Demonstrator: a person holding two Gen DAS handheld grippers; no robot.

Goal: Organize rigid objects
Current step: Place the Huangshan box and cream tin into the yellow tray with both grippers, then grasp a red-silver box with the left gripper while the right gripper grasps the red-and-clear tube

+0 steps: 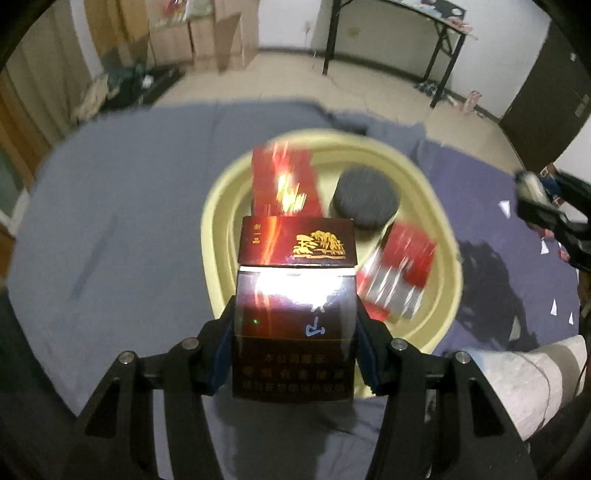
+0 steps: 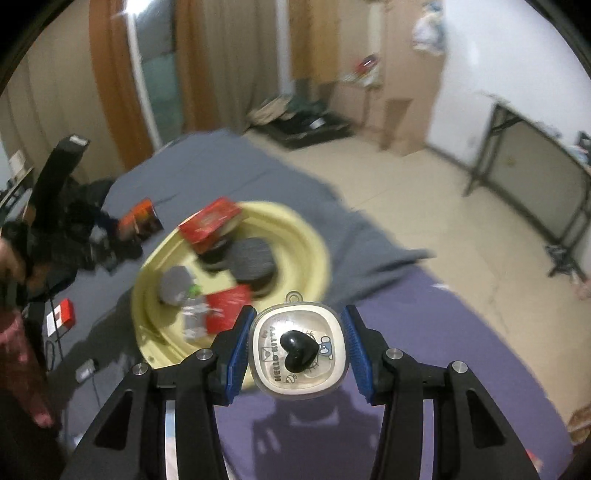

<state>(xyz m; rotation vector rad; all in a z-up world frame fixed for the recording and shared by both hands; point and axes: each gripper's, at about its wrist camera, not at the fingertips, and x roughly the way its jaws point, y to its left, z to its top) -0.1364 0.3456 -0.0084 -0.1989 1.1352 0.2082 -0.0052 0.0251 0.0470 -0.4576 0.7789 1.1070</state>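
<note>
My left gripper is shut on a dark red cigarette box and holds it over the near rim of a pale yellow basin. In the basin lie a red box, a dark round tin and a red and silver box. My right gripper is shut on a white rounded Hello Kitty case with a black heart on top, held just right of the basin. The left gripper and its box show at the left of the right wrist view.
The basin sits on a bed with a grey-blue sheet and a purple blanket. A small red and white box and a cable lie at the bed's left edge. A black folding table stands by the far wall.
</note>
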